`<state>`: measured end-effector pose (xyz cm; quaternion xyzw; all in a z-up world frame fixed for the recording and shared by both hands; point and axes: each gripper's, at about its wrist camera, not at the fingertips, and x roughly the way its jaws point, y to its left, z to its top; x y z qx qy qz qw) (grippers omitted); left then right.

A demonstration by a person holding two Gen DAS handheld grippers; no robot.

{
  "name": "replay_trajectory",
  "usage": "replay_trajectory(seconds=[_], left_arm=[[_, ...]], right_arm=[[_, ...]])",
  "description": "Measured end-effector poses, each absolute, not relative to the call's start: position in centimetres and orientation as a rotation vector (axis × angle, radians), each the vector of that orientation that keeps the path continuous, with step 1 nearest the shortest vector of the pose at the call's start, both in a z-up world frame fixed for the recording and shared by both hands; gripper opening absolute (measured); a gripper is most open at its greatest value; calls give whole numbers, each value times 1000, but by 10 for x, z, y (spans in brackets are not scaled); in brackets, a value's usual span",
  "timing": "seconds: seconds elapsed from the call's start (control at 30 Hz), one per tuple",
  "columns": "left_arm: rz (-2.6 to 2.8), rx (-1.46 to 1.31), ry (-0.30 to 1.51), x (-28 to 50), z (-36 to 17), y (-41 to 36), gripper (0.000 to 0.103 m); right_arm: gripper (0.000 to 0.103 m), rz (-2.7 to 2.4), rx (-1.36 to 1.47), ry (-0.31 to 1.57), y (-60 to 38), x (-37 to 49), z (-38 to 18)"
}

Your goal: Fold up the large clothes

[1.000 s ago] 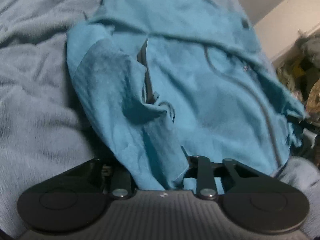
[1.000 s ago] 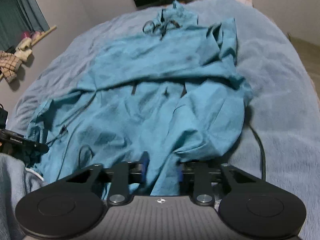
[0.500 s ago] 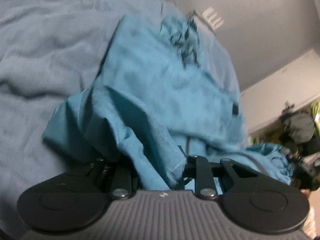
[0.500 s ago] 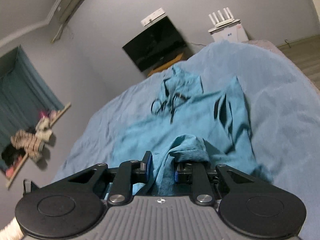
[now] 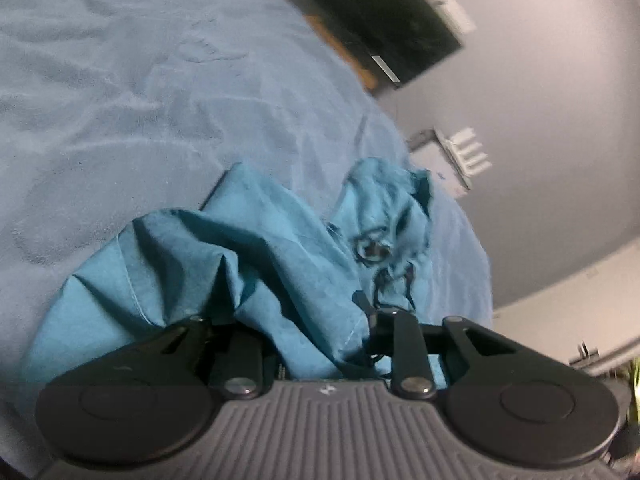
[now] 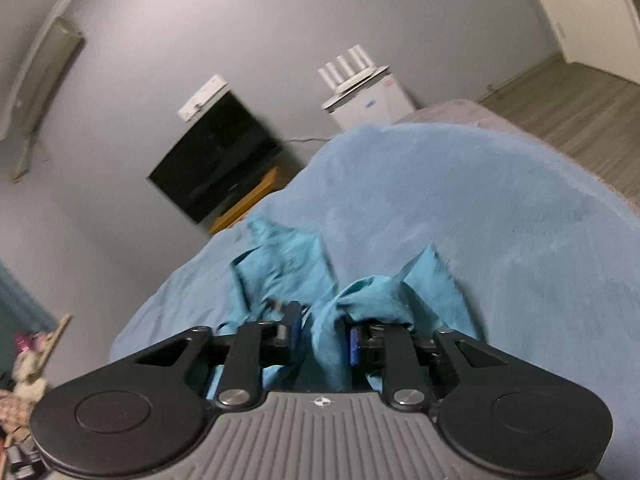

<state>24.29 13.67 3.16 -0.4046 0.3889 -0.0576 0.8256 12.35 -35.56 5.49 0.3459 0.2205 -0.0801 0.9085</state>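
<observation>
A large teal garment (image 5: 256,256) with dark drawstrings lies bunched on a blue-grey bedcover (image 5: 120,92). My left gripper (image 5: 316,340) is shut on a fold of its hem, which drapes over the fingers. In the right wrist view the same teal garment (image 6: 288,264) rises in a bunch in front of the camera. My right gripper (image 6: 324,336) is shut on another fold of it, the cloth pinched between the blue pads (image 6: 353,346). Both grippers are tilted up toward the far end of the bed, and most of the garment is hidden below them.
The bedcover (image 6: 460,208) runs to the far edge. Beyond it stand a dark TV (image 6: 216,160) on a wooden stand, a white unit (image 6: 364,96) with a router, and grey walls. Wooden floor (image 6: 560,92) lies to the right. Clutter (image 6: 28,364) sits at left.
Both grippers carried the held hem forward over the garment toward its drawstring end and tilted up. The spread garment dropped out of view; the wall and TV now fill the upper frames.
</observation>
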Motion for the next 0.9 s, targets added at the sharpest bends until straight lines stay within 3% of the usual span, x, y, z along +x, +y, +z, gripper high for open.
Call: replay_trajectory(seconds=[0.03, 0.1, 0.17, 0.2, 0.33, 0.47, 0.63, 0.7, 0.77, 0.9], left_arm=[[-118, -885, 845, 250, 28, 137, 27], [-137, -903, 859, 258, 23, 142, 32], [-170, -971, 829, 252, 12, 151, 38], [-178, -1013, 807, 249, 6, 156, 47], [-126, -1050, 699, 230, -3, 173, 68], [-83, -994, 640, 217, 0, 182, 69], [-195, -605, 649, 196, 13, 147, 73], [-213, -378, 685, 193, 11, 117, 74], [-184, -194, 715, 196, 2, 89, 74], [-134, -131, 836, 227, -27, 56, 74]], right_arm=[[32, -186, 710, 455, -356, 131, 49], [60, -217, 701, 433, -352, 137, 38], [80, -238, 669, 371, -348, 131, 31], [83, -240, 649, 352, -347, 130, 28], [83, -244, 542, 368, -343, 126, 17], [83, -205, 410, 403, -322, 110, 9], [80, -84, 18, 469, -262, 106, -8], [72, -66, -134, 535, -242, 125, -19], [70, -76, -224, 580, -231, 149, -28], [52, -140, -223, 641, -234, 202, -34]])
